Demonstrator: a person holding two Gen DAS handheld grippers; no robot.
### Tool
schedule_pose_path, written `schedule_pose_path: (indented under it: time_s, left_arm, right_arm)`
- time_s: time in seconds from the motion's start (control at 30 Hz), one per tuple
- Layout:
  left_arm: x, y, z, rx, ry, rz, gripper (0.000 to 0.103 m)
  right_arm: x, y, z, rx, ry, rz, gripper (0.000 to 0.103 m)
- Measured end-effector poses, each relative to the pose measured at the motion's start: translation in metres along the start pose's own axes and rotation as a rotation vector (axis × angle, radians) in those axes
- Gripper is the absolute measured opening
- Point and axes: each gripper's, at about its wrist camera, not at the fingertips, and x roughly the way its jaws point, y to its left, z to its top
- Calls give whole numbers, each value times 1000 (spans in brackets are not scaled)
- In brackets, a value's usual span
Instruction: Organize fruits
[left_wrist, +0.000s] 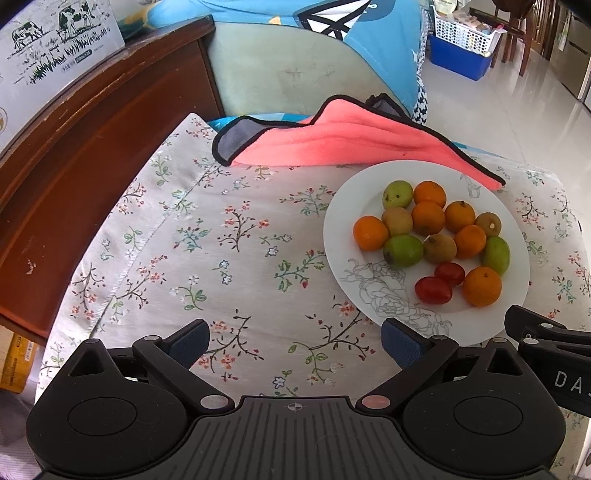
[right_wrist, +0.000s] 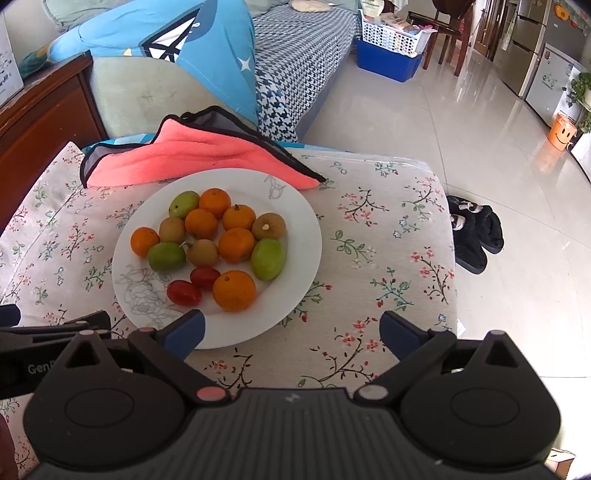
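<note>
All the fruit sits on the white plate, kinds mixed: oranges, green and brown ones, two small red ones touching near the front. That fits sorting done or pending. My left gripper and right gripper hang spread and empty. Any pick needs fingers straddling one fruit without nudging its neighbours.

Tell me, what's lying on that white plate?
The white plate holds six oranges, three green fruits, three brownish fruits and two small red tomatoes, mostly touching. A grey flower drawing shows on its bare part; the fruit hides the rest.
</note>
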Motion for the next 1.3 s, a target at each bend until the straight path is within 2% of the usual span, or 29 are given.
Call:
schedule_pose_path:
  time_s: [0.83, 1.3]
  left_arm:
    - [-1, 5, -5, 11, -19, 49, 100]
    - [-1, 12, -14, 10, -11, 65, 100]
  right_arm:
    - [1, 10, -4, -48, -33, 27, 100]
    - [4, 15, -10, -74, -32, 83, 100]
